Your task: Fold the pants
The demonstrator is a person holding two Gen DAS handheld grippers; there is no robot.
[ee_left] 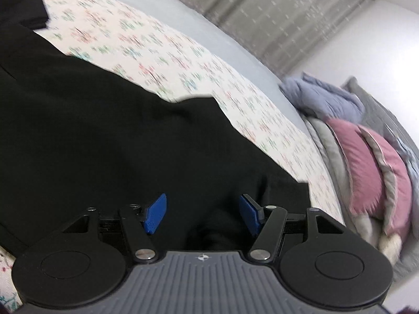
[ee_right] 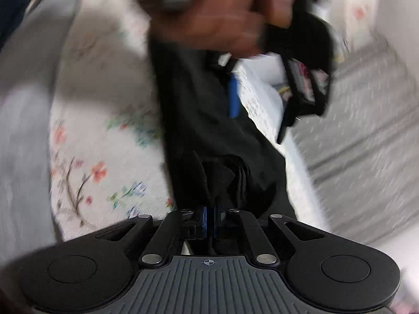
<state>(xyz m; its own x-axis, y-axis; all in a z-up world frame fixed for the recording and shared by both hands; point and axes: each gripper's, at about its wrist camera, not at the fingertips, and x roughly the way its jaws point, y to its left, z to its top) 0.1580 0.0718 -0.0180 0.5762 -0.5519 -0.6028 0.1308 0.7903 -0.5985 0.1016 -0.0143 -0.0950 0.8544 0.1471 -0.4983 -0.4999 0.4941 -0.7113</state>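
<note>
Black pants (ee_left: 99, 130) lie spread over a floral bed sheet (ee_left: 162, 47). My left gripper (ee_left: 203, 213) is open, its blue pads (ee_left: 155, 214) wide apart just over the black cloth. My right gripper (ee_right: 209, 222) is shut on a bunched edge of the pants (ee_right: 207, 136), which stretch away from it. In the right wrist view the other gripper (ee_right: 301, 78) and the hand holding it (ee_right: 217, 23) are blurred at the top, over the same cloth.
Pink pillows (ee_left: 366, 172) and a folded lilac and grey quilt (ee_left: 324, 96) are piled at the bed's right end. Grey curtains (ee_left: 282, 13) and a white wall stand behind. The sheet (ee_right: 99, 157) lies left of the pants in the right wrist view.
</note>
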